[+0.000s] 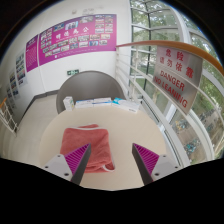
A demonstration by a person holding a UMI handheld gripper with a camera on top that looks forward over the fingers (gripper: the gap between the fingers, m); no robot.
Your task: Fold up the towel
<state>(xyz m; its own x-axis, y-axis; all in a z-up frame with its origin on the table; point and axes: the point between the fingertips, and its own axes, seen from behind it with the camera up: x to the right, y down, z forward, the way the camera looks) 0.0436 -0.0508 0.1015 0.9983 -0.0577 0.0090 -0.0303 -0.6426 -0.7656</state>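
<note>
A pink towel [86, 145] lies bunched on the beige round table [125, 135], with a small white loop at its near edge. My gripper [112, 160] hovers above the table with its fingers wide apart. The left finger [79, 160] overlaps the towel's near right part. The right finger [146, 160] is over bare table, to the right of the towel. Nothing is held between the fingers.
A dark chair back [88, 92] stands at the table's far side. A light blue object [127, 100] lies at the far edge of the table. Glass panels with a red and white danger sign [172, 80] are on the right. A poster wall [75, 42] is behind.
</note>
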